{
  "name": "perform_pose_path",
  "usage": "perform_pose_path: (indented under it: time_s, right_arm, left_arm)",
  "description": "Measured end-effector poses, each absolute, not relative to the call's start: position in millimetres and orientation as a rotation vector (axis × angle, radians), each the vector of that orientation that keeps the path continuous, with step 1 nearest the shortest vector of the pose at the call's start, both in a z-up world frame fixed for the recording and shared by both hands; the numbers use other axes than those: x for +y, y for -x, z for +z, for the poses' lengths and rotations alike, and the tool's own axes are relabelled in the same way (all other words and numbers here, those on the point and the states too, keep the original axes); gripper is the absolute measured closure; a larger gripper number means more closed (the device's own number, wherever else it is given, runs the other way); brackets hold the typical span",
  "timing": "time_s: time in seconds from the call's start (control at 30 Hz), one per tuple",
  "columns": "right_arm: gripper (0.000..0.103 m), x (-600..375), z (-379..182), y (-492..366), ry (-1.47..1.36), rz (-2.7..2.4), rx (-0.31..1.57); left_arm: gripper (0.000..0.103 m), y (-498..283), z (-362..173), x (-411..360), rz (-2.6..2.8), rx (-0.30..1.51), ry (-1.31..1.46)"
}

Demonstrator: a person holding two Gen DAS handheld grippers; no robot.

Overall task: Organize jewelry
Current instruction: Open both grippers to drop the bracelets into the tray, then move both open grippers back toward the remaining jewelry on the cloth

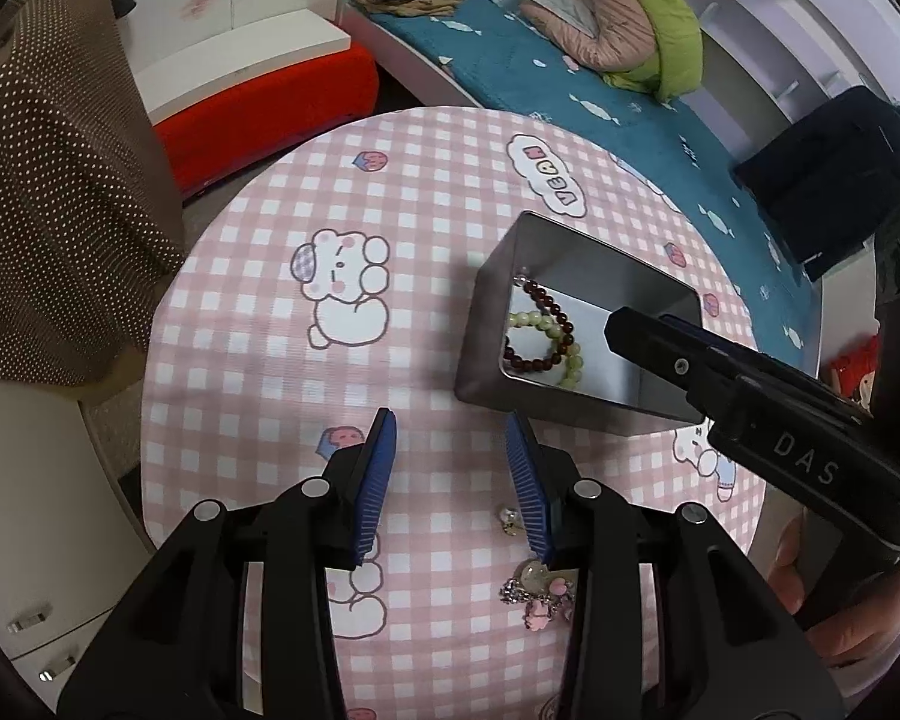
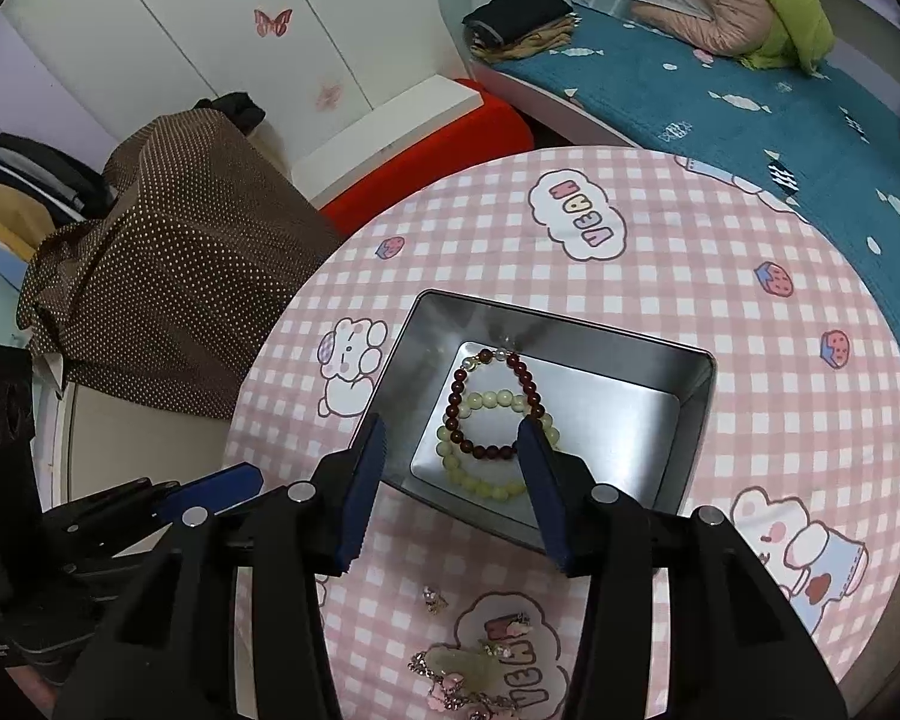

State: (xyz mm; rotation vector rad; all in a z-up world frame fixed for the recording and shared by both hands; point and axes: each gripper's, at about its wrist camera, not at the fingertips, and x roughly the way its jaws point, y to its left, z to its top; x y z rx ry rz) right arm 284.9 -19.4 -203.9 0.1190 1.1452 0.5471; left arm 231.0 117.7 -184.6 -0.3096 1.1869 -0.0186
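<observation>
A metal tin (image 2: 699, 396) stands on the pink checked tablecloth (image 2: 720, 276). Inside it lie a dark red bead bracelet (image 2: 456, 396) and a pale green bead bracelet (image 2: 492, 399). The tin also shows in the left wrist view (image 1: 480, 324) with both bracelets (image 1: 531, 363). My right gripper (image 2: 453, 426) is open and empty, above the tin's near edge. My left gripper (image 1: 450, 420) is open and empty over the cloth, left of the tin. A charm chain with pink pieces (image 1: 537, 591) and a small earring (image 1: 508, 519) lie on the cloth near my left gripper's right finger.
The round table's edge (image 1: 150, 372) curves on the left. A brown dotted cloth (image 1: 48, 192) covers furniture at left. A bed with a teal cover (image 2: 750, 102), folded clothes and jackets lies behind. A red and white box (image 1: 270, 96) stands beyond the table.
</observation>
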Motion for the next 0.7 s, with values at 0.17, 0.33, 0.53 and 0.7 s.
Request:
perform_pose_path:
  time_s: [0.17, 0.33, 0.53, 0.7]
  right_arm:
    - [0.059, -31, -194, -279, -0.149, 0.523, 1.121]
    - [0.059, -41, -188, -266, -0.155, 0.487, 1.094]
    - [0.059, -52, -188, -244, -0.143, 0.453, 1.072]
    - [0.059, -60, -197, -227, -0.116, 0.416, 1.077]
  left_arm:
    - [0.064, -227, -181, 110, -0.045, 1.181, 0.289]
    - [0.055, -220, -180, 103, -0.075, 1.177, 0.267]
    - [0.055, -214, -190, 95, -0.117, 1.202, 0.236]
    - [0.055, -208, -203, 87, -0.148, 1.239, 0.225]
